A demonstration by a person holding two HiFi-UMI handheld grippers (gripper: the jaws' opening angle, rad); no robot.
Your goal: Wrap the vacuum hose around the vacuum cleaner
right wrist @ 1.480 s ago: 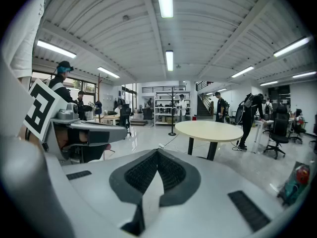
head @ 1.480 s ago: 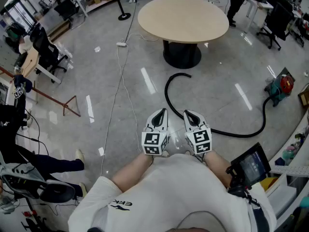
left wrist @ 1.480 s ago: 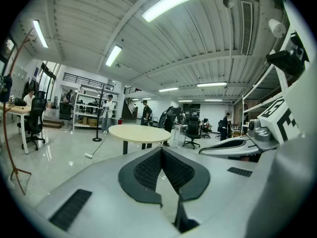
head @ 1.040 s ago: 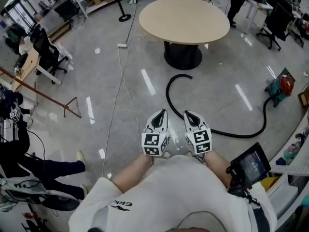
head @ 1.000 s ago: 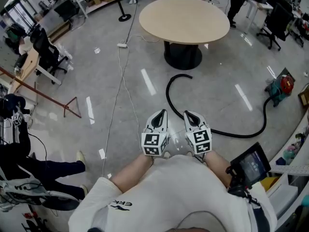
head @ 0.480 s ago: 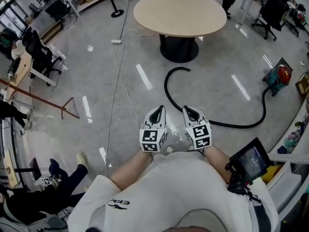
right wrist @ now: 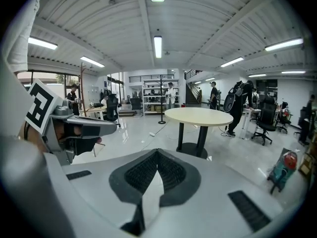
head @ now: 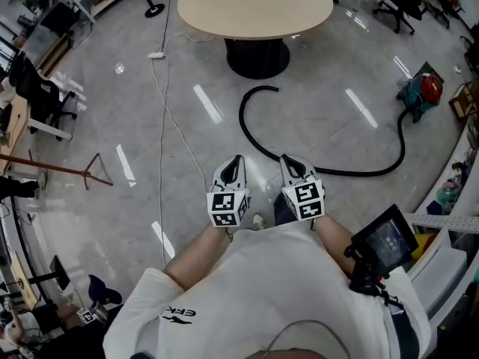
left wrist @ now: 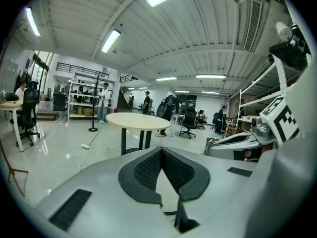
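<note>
The black vacuum hose [head: 251,137] lies loose on the shiny grey floor. It curls from a free end near the round table, passes just beyond my grippers, and runs right to the teal and red vacuum cleaner [head: 420,92]. That vacuum cleaner [right wrist: 282,170] also shows low at the right of the right gripper view. My left gripper [head: 236,159] and right gripper [head: 287,158] are held side by side close to the person's chest, above the floor and apart from the hose. Both are shut with nothing held. In their own views the left gripper [left wrist: 161,150] and right gripper [right wrist: 157,151] show their pads meeting.
A round beige table [head: 254,6] on a black pedestal stands beyond the hose. A white cable [head: 161,111] with a power strip runs down the floor at left, near a reddish metal frame [head: 93,174]. Office chairs stand at the edges, and shelving at the right. A small screen [head: 385,238] hangs at the person's right hip.
The head view has shifted: table, hose and vacuum cleaner now lie higher and further left in it. Both grippers stay shut and side by side. A person at the left edge has left the view.
</note>
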